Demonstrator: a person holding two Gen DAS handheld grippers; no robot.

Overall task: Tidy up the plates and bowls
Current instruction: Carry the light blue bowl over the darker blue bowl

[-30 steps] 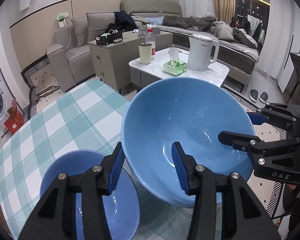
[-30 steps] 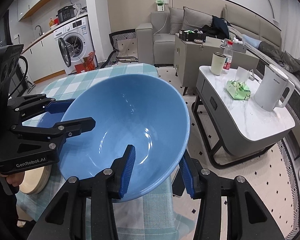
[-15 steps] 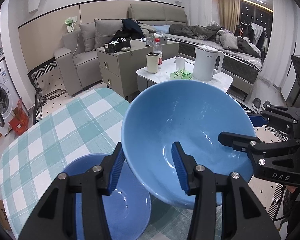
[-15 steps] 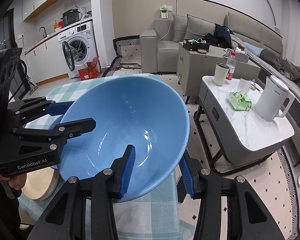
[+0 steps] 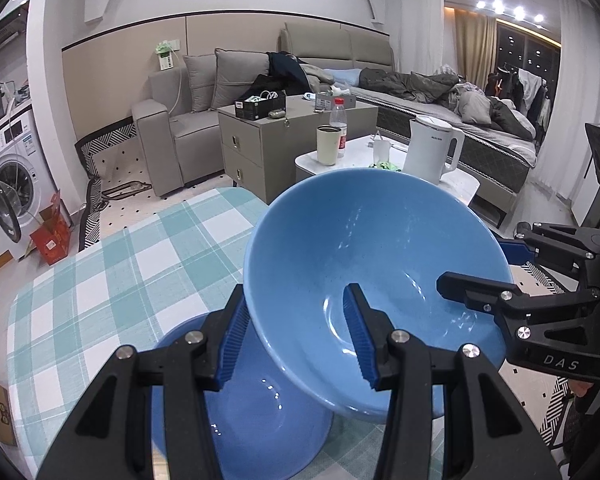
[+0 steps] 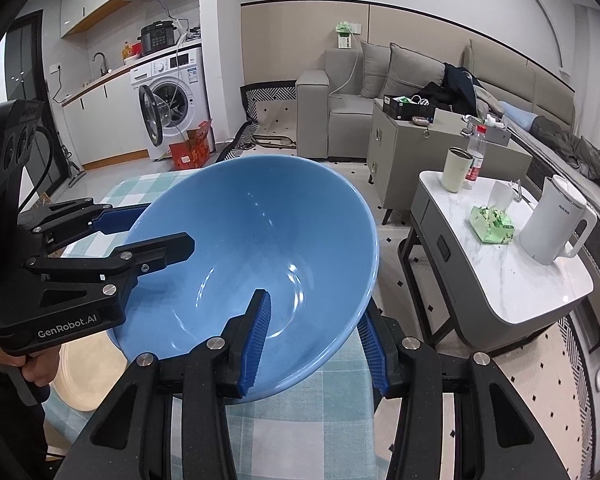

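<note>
Between the two grippers hangs the big blue bowl, lifted off the checked tablecloth and tipped toward the cameras; the left gripper pinches its near wall, one pad outside and one inside, and the right gripper does the same on the opposite rim, so both sit narrow and clamped on that one bowl. Just below and left of the left gripper's fingers, a smaller blue bowl waits on the cloth, and it looks like the big one is being carried over or past it; whether nesting is the plan I can't say. Down by the left gripper as the right camera sees it, a pale plate lies flat, partly hidden.

Progress, as a judgement: early to middle; nothing is visibly stacked, the big bowl is in the air, and the small bowl and plate wait unsorted.

The count, largest first: one big blue bowl; one plate in sight; one smaller bowl; two grippers.
</note>
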